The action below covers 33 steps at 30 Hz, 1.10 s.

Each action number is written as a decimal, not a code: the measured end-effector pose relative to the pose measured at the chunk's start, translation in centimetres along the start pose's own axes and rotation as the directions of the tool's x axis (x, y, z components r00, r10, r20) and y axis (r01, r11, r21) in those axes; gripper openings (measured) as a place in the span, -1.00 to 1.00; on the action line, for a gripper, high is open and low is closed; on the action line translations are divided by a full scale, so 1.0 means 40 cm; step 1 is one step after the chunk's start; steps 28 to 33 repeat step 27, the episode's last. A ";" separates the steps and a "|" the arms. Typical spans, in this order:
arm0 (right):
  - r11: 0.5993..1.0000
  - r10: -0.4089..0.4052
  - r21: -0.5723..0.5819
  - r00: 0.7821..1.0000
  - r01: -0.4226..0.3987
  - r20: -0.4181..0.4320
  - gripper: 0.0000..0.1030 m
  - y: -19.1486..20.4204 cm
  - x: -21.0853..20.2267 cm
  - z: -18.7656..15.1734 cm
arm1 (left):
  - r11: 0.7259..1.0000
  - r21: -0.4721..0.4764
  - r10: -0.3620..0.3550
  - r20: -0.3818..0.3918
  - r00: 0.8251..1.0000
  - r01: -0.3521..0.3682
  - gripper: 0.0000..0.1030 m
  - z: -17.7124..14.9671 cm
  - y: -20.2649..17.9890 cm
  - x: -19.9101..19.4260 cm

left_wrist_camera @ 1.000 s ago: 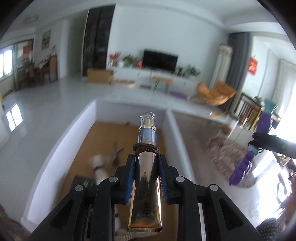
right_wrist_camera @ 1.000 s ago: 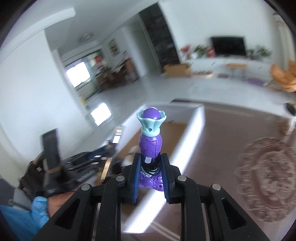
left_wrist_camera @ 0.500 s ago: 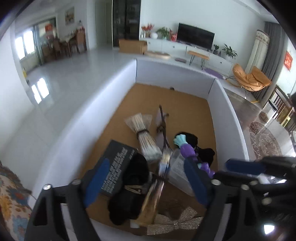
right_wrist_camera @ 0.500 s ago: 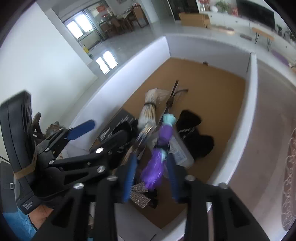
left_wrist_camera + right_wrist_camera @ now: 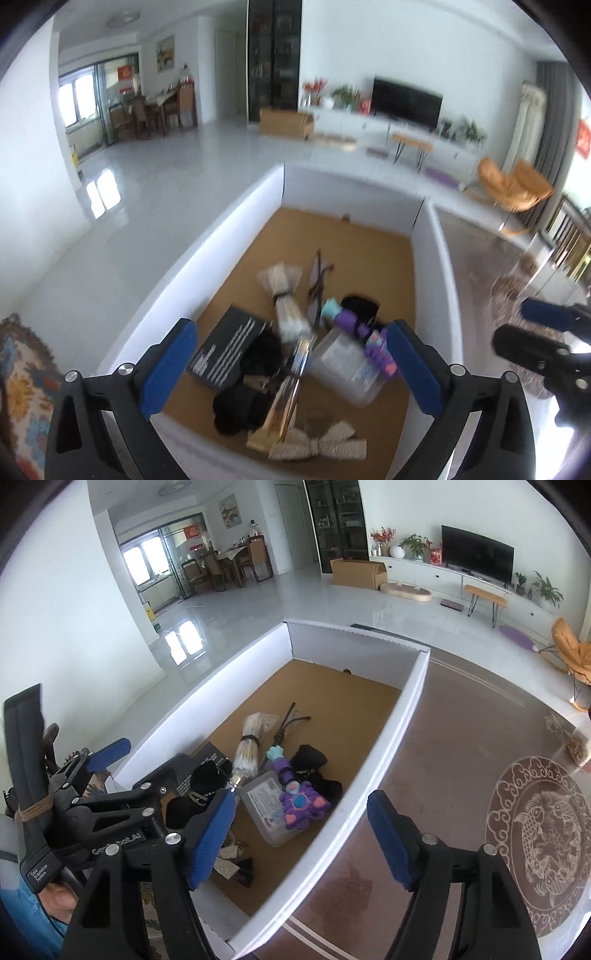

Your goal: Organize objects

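Observation:
A white box (image 5: 221, 251) (image 5: 391, 738) with a brown floor holds several items. A gold tube (image 5: 286, 391) lies in it, across a black cloth. A purple toy (image 5: 356, 328) (image 5: 295, 797) with a teal top rests on a clear plastic case (image 5: 343, 367) (image 5: 264, 808). My left gripper (image 5: 291, 365) (image 5: 144, 764) hangs above the box's near end. Its jaws are opening and nothing is between them. My right gripper (image 5: 301, 836) (image 5: 535, 332) stands over the box's right wall. Its jaws are opening too, with nothing gripped.
Also in the box are a black carton (image 5: 229, 350), a tied bundle of pale sticks (image 5: 251, 746), dark cloths (image 5: 310, 760) and a glittery bow (image 5: 317, 445). A brown rug with a fish medallion (image 5: 543, 830) lies to the right. A hand in a blue sleeve (image 5: 55, 901) holds the left gripper.
The left gripper let go of the gold tube and the right gripper let go of the purple toy. Both now lie in the box, and both jaws have spread wide.

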State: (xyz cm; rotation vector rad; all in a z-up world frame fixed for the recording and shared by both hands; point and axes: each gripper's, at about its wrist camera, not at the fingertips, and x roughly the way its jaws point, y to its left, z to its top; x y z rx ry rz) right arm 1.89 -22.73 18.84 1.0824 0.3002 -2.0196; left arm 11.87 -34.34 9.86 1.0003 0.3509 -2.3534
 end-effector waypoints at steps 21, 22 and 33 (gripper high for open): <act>0.994 -0.078 -0.083 0.996 0.074 -0.037 0.63 0.050 0.042 -0.016 | 0.989 0.013 0.150 0.009 0.989 -0.150 1.00 -0.002 0.012 -0.024; 0.994 -0.077 -0.080 0.996 0.074 -0.035 0.63 0.049 0.042 -0.017 | 0.989 0.005 0.146 0.010 0.989 -0.147 1.00 -0.003 0.015 -0.025; 0.995 -0.071 -0.068 0.997 0.069 -0.033 0.63 0.044 0.042 -0.021 | 0.979 -0.009 0.205 0.064 0.977 -0.205 1.00 -0.004 0.018 -0.047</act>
